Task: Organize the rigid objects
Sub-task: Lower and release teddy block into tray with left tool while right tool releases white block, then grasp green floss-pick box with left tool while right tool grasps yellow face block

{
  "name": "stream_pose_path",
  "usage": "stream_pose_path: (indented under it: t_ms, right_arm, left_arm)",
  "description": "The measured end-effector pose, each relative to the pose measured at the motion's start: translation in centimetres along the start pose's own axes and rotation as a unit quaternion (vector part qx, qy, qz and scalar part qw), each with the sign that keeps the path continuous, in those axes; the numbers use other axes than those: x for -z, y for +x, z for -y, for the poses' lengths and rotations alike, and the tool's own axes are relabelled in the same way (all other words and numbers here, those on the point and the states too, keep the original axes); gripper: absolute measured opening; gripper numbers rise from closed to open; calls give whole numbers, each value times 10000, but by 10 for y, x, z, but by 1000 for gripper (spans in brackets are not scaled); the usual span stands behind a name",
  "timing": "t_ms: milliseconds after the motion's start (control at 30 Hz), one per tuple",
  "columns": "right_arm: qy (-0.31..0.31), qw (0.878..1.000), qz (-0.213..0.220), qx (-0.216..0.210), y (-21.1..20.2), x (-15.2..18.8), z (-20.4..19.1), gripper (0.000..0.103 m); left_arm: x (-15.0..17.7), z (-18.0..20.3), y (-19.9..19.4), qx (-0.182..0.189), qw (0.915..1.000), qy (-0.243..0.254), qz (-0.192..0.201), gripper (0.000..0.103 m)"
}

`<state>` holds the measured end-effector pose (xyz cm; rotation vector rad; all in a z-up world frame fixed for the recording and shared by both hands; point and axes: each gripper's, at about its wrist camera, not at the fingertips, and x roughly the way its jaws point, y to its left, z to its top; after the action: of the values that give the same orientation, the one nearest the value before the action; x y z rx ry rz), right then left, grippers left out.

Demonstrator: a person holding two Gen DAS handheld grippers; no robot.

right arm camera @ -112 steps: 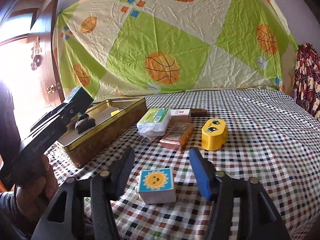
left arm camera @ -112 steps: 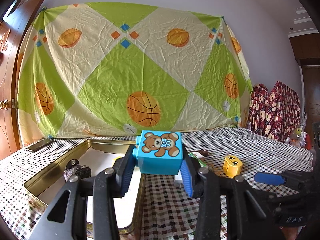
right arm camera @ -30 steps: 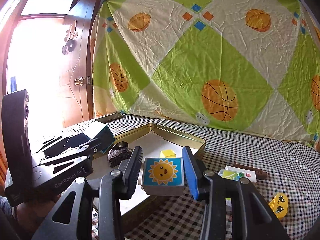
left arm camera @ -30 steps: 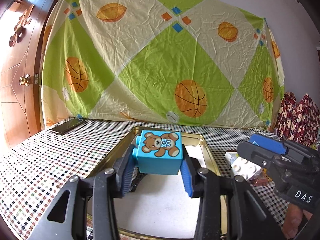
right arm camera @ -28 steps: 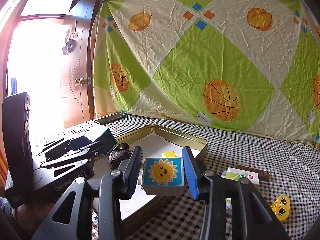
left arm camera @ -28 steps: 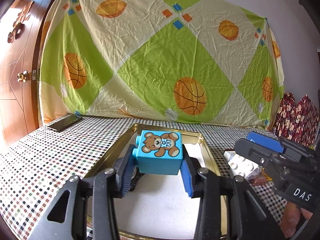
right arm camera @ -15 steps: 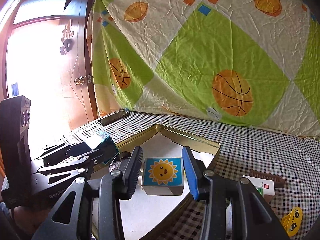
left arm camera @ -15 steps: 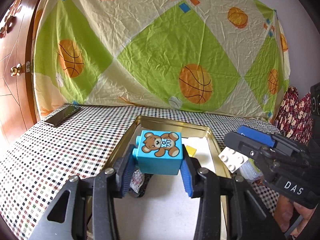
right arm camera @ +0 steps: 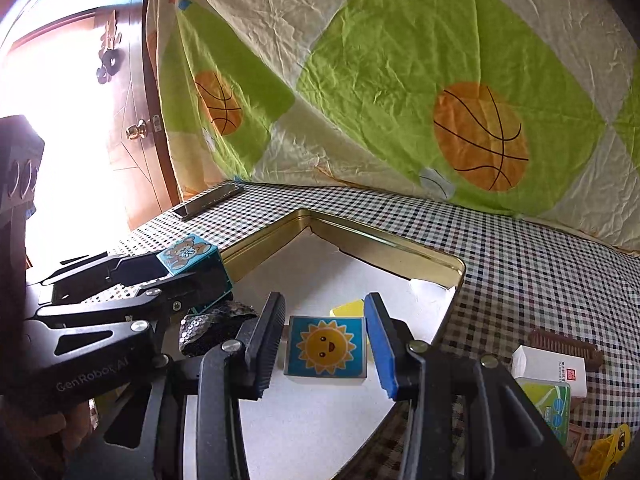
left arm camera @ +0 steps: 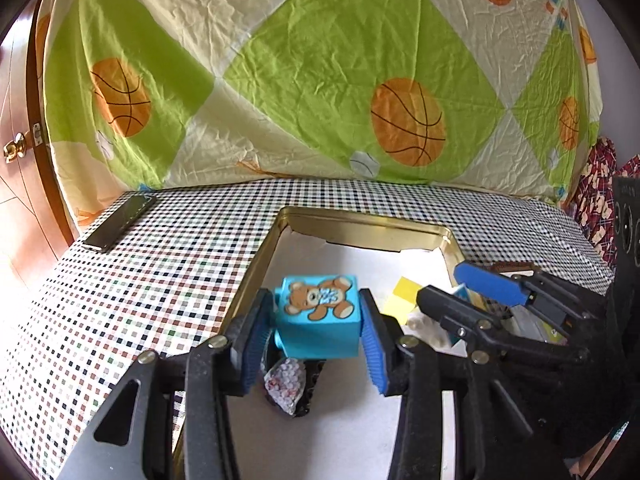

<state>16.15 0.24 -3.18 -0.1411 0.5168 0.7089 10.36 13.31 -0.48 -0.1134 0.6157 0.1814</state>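
**Two toy blocks over the tin**

As both blocks look stiff, light and smooth-sided, flat opposite faces are best gripped. The blue plastic bear block is clamped by the left gripper above the gold metal tin. The white sun-picture block lies between the right gripper fingers, which seem slightly apart.

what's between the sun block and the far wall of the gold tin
In the right wrist view, a small yellow piece lies just behind the sun block; past it only the white liner up to the tin wall.
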Motion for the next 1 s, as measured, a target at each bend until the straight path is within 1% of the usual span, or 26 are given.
stream_pose_path:
  t_ms: [67,100,167,200,267,367,433,467,600,700,800,867,1000]
  right_arm:
    - [29,9999,28,118,-1,1,1,49]
    - [53,9999,58,120,-3,2,3,51]
    - [86,9998,137,123,-12,4,6,55]
    - [87,9996,185,175,-18,6,8,58]
    - [51,9991,328,253,-36,12,11,58]
    - [53,9976,584,378,-69,25,22,59]
    - [62,9959,731,530,-91,37,33,68]
    - [84,9946,784,668,-102,42,40,69]
    - [343,9874,875,1274,-135,62,76,69]
    - [580,9788,800,1793,-147,70,106,69]
    - [953,9677,713,2222,-152,77,137,69]
    - [1180,9629,631,2342,-153,81,154,69]
    - [1394,9605,331,2385,-146,81,175,69]
  left_arm:
    - [0,-1,-2,-107,9999,-37,64,56]
    - [0,-3,-3,-141,9998,-64,103,60]
    - [2,-7,-9,-102,9995,-205,227,74]
    - [3,-8,-14,-60,9991,-288,292,77]
    - [8,-6,-25,3,9982,-417,441,84]
    - [15,7,-41,143,9964,-458,701,93]
    - [19,24,-49,327,9954,-365,818,95]
    - [20,34,-51,402,9951,-273,859,95]
    - [25,79,-53,759,9934,72,858,95]
    - [28,114,-44,986,9923,308,680,95]
    - [33,146,-33,1089,9911,557,528,95]
    - [36,163,-24,1167,9901,688,372,95]
    - [36,187,-6,1235,9887,854,33,94]
